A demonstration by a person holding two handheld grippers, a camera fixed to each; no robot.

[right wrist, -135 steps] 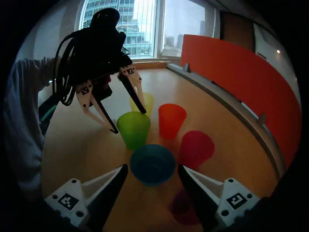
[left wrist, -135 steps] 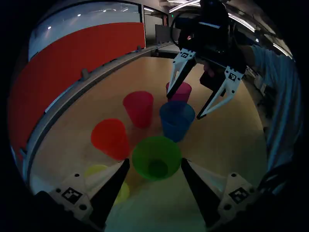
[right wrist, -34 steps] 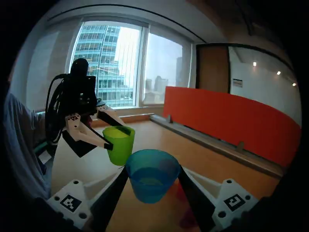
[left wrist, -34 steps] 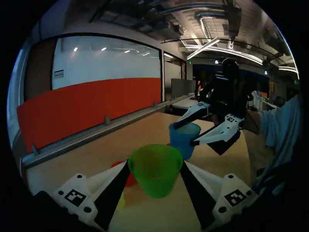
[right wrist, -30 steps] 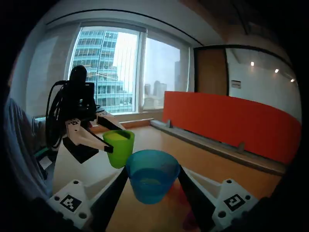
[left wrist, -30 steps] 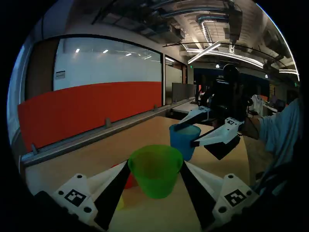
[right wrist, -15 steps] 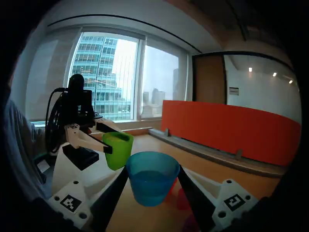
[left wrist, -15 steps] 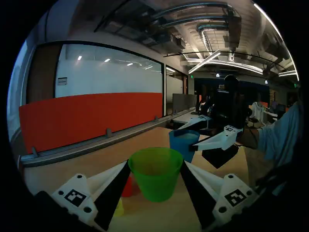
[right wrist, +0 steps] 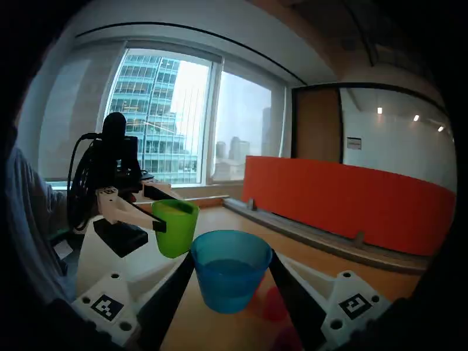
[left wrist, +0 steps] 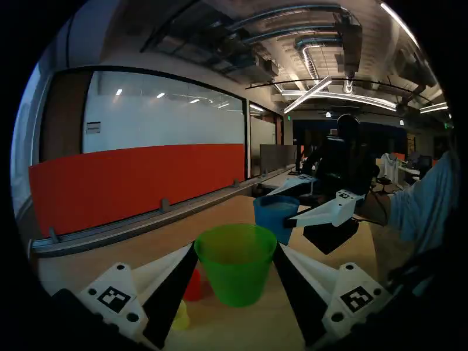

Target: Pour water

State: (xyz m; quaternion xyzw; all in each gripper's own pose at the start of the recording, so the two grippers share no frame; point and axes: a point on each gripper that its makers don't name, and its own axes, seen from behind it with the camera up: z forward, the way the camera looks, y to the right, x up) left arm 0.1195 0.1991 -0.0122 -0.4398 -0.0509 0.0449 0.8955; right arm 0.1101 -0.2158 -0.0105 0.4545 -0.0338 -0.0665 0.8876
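Where the left gripper (left wrist: 234,250) closes its two white fingers, a green cup (left wrist: 236,266) sits upright between them, pressed on both sides just below its rim. In the left gripper view the cup's open mouth faces up, and what is inside cannot be made out.

The right gripper (right wrist: 230,257) grips a blue cup (right wrist: 231,275) the same way, one finger against each side, with the cup upright. In the right gripper view water shows inside it, partway up. Each view also shows the other gripper farther off, clamped on its cup and held by a person in a light blue sleeve (left wrist: 422,205). The two cups are level and near each other, both raised off the surface.

Below them is a light wooden table (right wrist: 333,275). A red cup (left wrist: 193,285) and a yellow cup (left wrist: 181,316) stand on it beside the left gripper's left finger.

Along the table's far edge runs a low red partition (left wrist: 134,178) on a grey rail. Beyond are a tall window (right wrist: 167,117) with high-rise buildings outside, and long ceiling lights (left wrist: 310,93) over a dim office.
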